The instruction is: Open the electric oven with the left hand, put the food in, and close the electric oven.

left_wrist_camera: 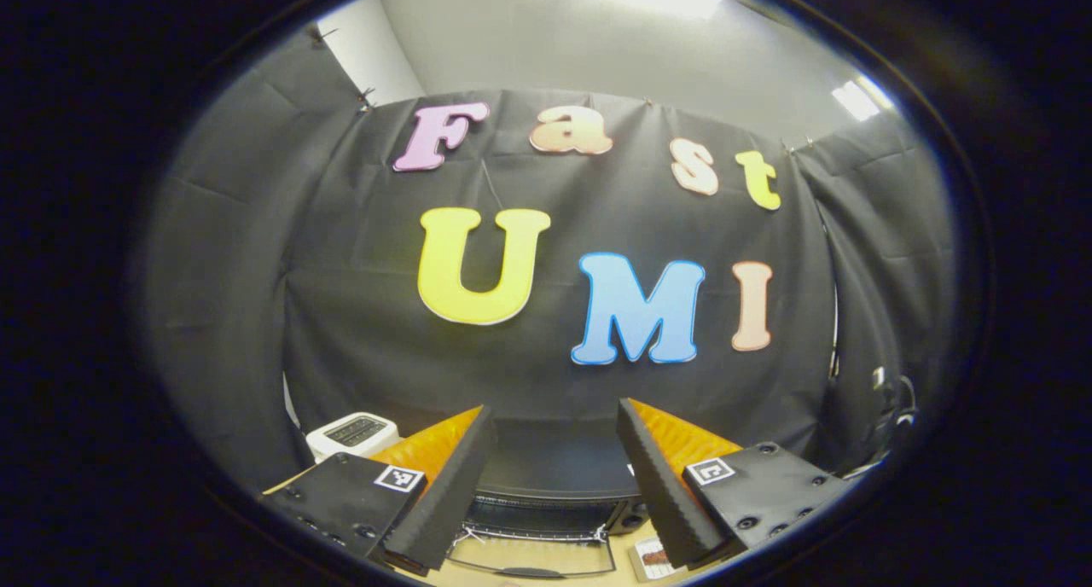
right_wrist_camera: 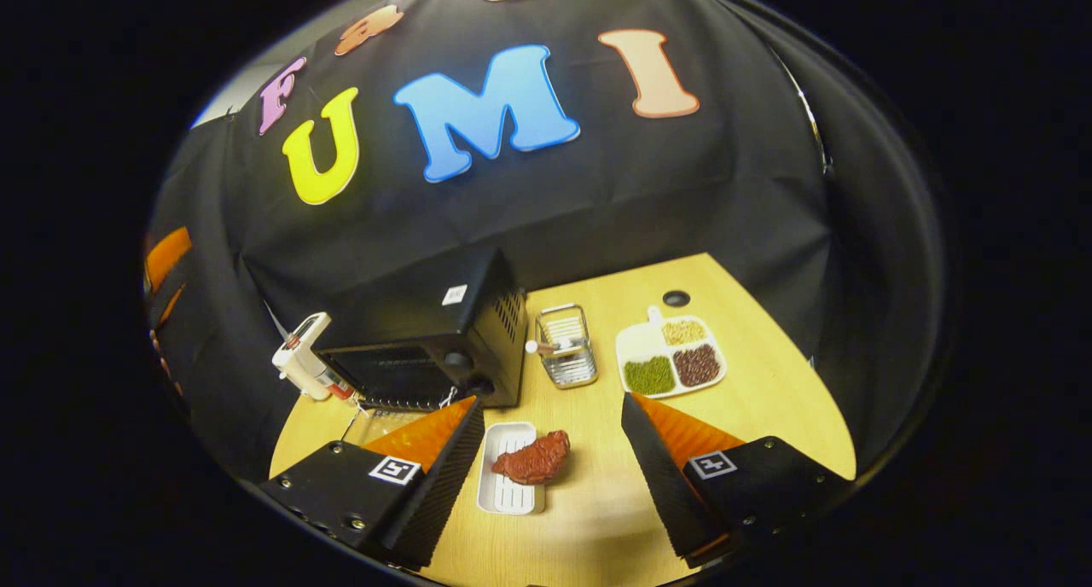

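In the left gripper view, the left gripper [left_wrist_camera: 553, 476] is hovering with its fingers spread wide and nothing between them, pointing at the black oven [left_wrist_camera: 554, 506] low in the picture. The oven's glass door [left_wrist_camera: 533, 557] is lying folded down and open over the wooden table [left_wrist_camera: 627, 570], and a white toaster [left_wrist_camera: 351, 433] is standing off to one side. In the right gripper view, the right gripper [right_wrist_camera: 550, 467] is also spreading wide and gripping nothing, hanging above the table [right_wrist_camera: 768, 416]. Between its fingers, a reddish piece of meat [right_wrist_camera: 533, 459] is lying on a small white tray [right_wrist_camera: 510, 472], partly over the tray's edge. The oven [right_wrist_camera: 426, 339] is standing beyond it, and its door [right_wrist_camera: 380, 425] seems to be down, though a finger is hiding most of it. Beside the oven, a metal rack [right_wrist_camera: 565, 348] is resting, next to a white divided plate [right_wrist_camera: 670, 357] of beans and grains.
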`<action>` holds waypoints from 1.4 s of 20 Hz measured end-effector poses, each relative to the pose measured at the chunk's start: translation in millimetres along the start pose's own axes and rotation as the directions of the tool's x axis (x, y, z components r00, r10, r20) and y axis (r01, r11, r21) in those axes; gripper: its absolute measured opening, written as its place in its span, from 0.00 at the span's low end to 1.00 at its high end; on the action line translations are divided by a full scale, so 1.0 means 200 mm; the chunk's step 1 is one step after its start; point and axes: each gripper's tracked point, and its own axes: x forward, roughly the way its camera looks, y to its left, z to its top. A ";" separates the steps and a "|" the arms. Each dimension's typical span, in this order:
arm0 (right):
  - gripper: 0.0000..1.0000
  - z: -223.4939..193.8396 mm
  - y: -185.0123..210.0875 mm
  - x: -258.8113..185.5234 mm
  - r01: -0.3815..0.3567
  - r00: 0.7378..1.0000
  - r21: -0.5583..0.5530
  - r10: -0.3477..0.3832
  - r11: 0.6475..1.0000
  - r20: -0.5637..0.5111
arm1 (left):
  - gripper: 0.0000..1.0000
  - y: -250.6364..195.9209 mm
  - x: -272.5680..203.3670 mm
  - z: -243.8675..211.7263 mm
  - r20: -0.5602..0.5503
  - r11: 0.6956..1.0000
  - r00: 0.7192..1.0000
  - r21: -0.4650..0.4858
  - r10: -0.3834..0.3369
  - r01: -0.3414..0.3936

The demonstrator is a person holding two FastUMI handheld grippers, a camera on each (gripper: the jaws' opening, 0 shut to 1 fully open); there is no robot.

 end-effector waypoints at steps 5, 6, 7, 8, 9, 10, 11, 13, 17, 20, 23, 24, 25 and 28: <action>0.97 -0.27 -0.05 0.19 -0.065 0.986 0.189 0.093 0.980 -0.139 | 1.00 0.08 -0.08 0.05 -0.007 0.998 0.998 0.027 0.055 -0.055; 0.97 -0.32 -0.06 0.23 -0.066 0.982 0.226 0.104 0.972 -0.157 | 1.00 0.09 -0.10 0.06 -0.008 0.997 0.998 0.024 0.069 -0.069; 0.97 -0.36 -0.07 0.27 -0.072 0.977 0.260 0.120 0.963 -0.174 | 1.00 0.11 -0.12 0.07 -0.010 0.996 0.996 0.024 0.084 -0.084; 0.96 -0.41 -0.08 0.31 -0.068 0.972 0.284 0.128 0.956 -0.197 | 1.00 0.13 -0.13 0.07 -0.014 0.994 0.995 0.028 0.103 -0.102; 0.97 -0.45 -0.09 0.34 -0.073 0.966 0.315 0.146 0.946 -0.212 | 1.00 0.14 -0.15 0.08 -0.017 0.992 0.993 0.034 0.119 -0.118; 0.97 -0.47 -0.07 0.38 -0.083 0.961 0.347 0.167 0.934 -0.221 | 1.00 0.16 -0.17 0.07 -0.022 0.990 0.991 0.039 0.135 -0.134; 0.96 -0.48 -0.07 0.41 -0.086 0.957 0.374 0.181 0.923 -0.227 | 1.00 0.17 -0.19 0.06 -0.026 0.988 0.988 0.041 0.150 -0.149; 0.96 -0.52 -0.05 0.47 -0.098 0.947 0.418 0.214 0.903 -0.240 | 1.00 0.18 -0.23 0.05 -0.043 0.984 0.984 0.046 0.175 -0.173; 0.79 -0.57 -0.01 0.51 -0.096 0.929 0.474 0.250 0.875 -0.273 | 1.00 0.18 -0.33 0.05 -0.045 0.976 0.976 0.071 0.211 -0.207; 0.51 -0.54 0.03 0.51 -0.115 0.921 0.545 0.294 0.831 -0.254 | 1.00 0.20 -0.36 0.05 -0.046 0.972 0.974 0.090 0.220 -0.215; 0.28 -0.52 0.08 0.51 -0.159 0.915 0.554 0.333 0.817 -0.228 | 1.00 0.24 -0.35 0.06 -0.050 0.971 0.973 0.087 0.225 -0.220; 0.18 -0.49 0.07 0.51 -0.147 0.920 0.558 0.319 0.817 -0.226 | 1.00 0.25 -0.34 0.07 -0.046 0.972 0.974 0.087 0.223 -0.219; 0.16 -0.44 0.04 0.45 -0.138 0.924 0.554 0.308 0.821 -0.226 | 1.00 0.27 -0.33 0.09 -0.041 0.972 0.975 0.088 0.220 -0.216; 0.12 -0.44 0.08 0.47 -0.146 0.932 0.548 0.299 0.824 -0.202 | 1.00 0.28 -0.27 0.08 -0.039 0.980 0.981 0.071 0.190 -0.187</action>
